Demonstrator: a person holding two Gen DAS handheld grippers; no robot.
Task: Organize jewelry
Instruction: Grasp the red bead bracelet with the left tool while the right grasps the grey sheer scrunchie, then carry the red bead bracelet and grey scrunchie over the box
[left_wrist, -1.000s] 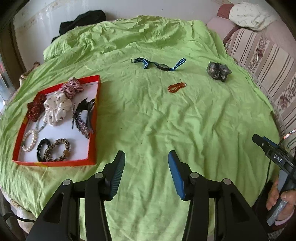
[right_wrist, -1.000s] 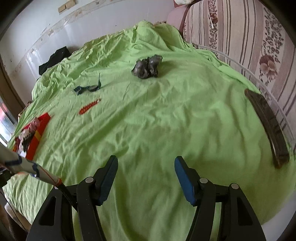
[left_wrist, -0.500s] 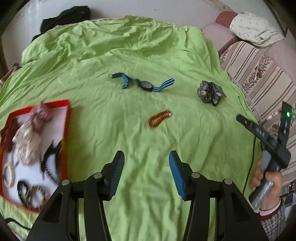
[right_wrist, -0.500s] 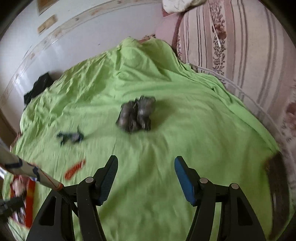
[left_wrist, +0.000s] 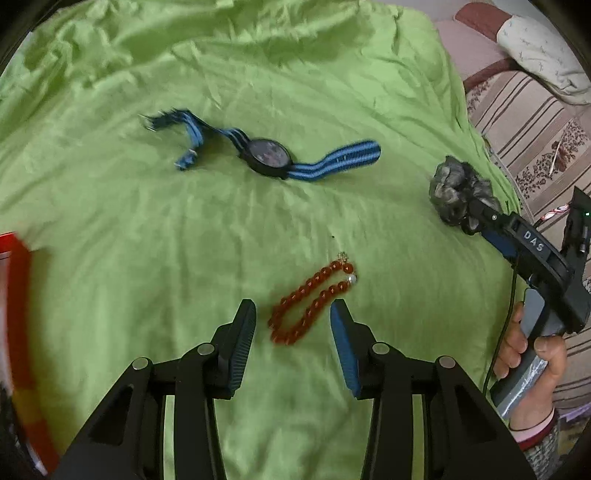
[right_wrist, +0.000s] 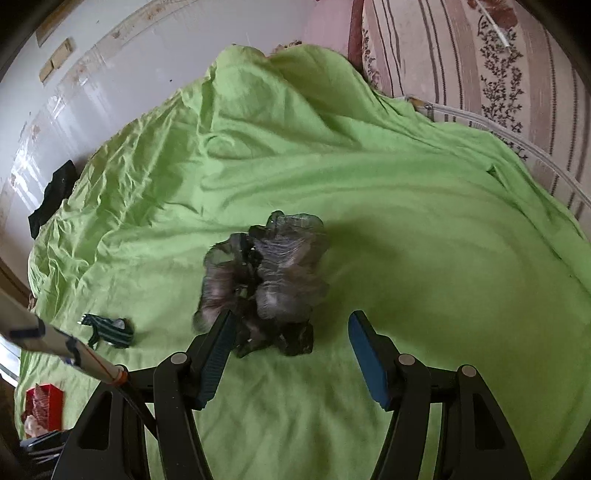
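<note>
A red bead bracelet (left_wrist: 312, 301) lies on the green sheet, its near end between the open fingers of my left gripper (left_wrist: 293, 321). A watch with a blue striped strap (left_wrist: 269, 157) lies farther back. A grey scrunchie (right_wrist: 264, 275) lies just ahead of my open right gripper (right_wrist: 291, 332), its near edge between the fingertips; it also shows in the left wrist view (left_wrist: 456, 192), with the right gripper (left_wrist: 476, 214) at it. The red tray (left_wrist: 16, 325) is at the left edge, blurred; it also shows in the right wrist view (right_wrist: 46, 404).
The green sheet (left_wrist: 258, 74) covers a round table. A striped floral sofa (right_wrist: 480, 55) stands to the right. A dark cloth (right_wrist: 53, 197) lies at the far edge by the wall. The watch also shows in the right wrist view (right_wrist: 110, 328).
Both grippers have moved forward. The left one has come up to the red bracelet, and the tray has slid to the frame edge. The right one has closed in on the grey scrunchie.
</note>
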